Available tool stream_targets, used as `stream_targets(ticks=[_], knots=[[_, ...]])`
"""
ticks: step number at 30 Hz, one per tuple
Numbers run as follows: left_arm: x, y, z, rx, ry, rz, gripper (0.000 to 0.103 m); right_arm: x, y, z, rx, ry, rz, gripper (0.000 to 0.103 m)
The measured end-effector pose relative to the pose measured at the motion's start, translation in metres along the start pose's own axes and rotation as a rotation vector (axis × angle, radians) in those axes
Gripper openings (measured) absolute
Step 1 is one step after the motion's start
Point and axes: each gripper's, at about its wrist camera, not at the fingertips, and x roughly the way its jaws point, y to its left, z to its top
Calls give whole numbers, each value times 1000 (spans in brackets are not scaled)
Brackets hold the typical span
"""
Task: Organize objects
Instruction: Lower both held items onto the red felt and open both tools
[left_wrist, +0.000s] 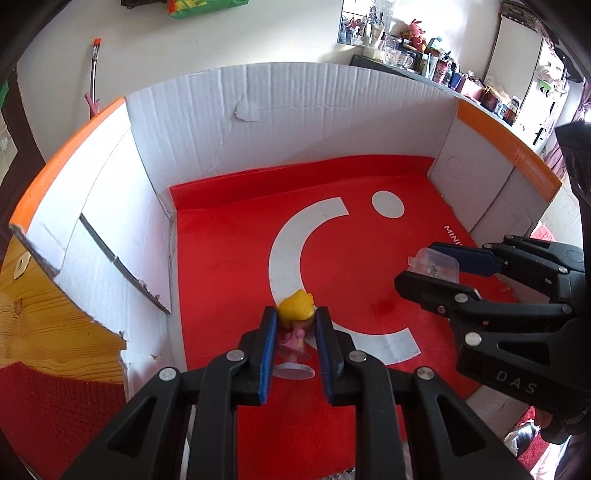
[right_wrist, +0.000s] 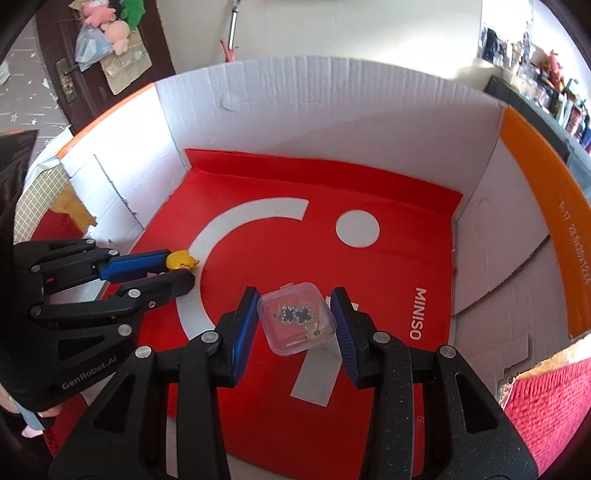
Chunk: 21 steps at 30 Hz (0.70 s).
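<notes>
Your white cardboard box (left_wrist: 288, 122), orange-edged, holds a red MINISO mat (right_wrist: 295, 258) on its floor; all positions below are given from that mat. Your left claw (left_wrist: 295, 332) is above the mat's near-left part, closed to its narrowest on a small doll figurine (left_wrist: 294, 325) with yellow hair and pink dress, its round base just over the mat. Your right claw (right_wrist: 293, 321) is partly closed on a small clear plastic case (right_wrist: 297, 317) above the mat's near-right part.
</notes>
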Motion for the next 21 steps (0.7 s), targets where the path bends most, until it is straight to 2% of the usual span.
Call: stream_targets(ticks=[7, 21], knots=[[-1, -1, 1, -5, -4, 1, 21, 5, -3, 4, 2, 49, -15, 38], [-1, 7, 3, -20, -7, -6, 22, 3, -7, 7, 8, 57, -11, 40]])
